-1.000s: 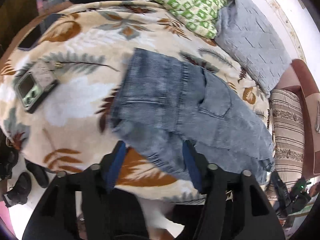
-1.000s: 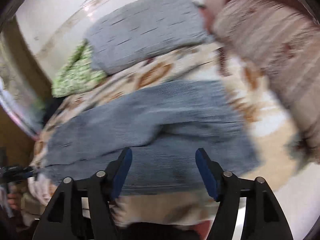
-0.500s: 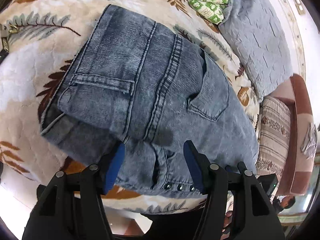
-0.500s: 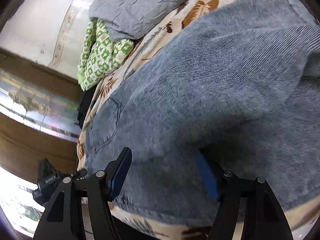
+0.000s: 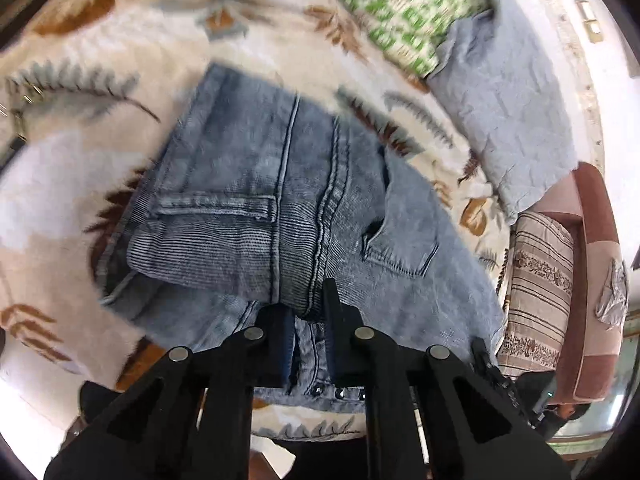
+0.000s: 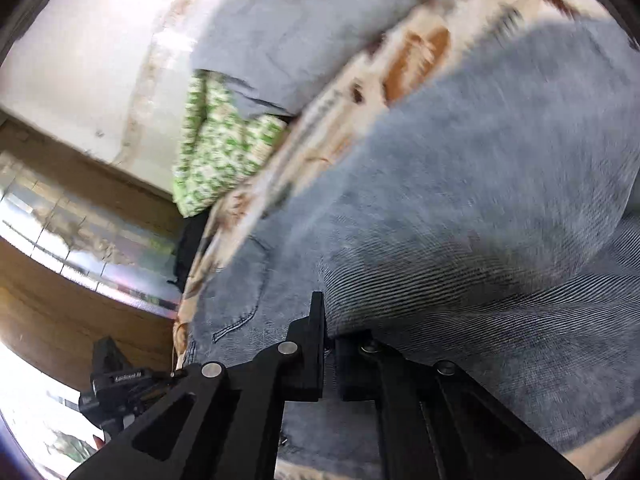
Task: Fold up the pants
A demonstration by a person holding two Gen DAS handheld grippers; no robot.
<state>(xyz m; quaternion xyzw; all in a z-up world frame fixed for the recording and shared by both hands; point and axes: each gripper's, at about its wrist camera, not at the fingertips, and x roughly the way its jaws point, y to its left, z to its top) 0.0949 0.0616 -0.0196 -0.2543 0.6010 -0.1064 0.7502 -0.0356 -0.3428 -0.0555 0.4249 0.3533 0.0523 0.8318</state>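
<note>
Now I have both grippers, left and right, just closed and pinching the near edge of the jeans lying half-folded on the bed, so next I judge both must lift together and carry that edge across.

I'm in a bedroom at home. The bed in front of me is spread with a fleecy cream blanket printed with brown and grey leaves. A grey quilted pillow and a green-and-white patterned cloth are heaped at the far side against a white wall. A striped cushion lies beside a brown upholstered frame (headboard or chair, I can't tell which).
</note>
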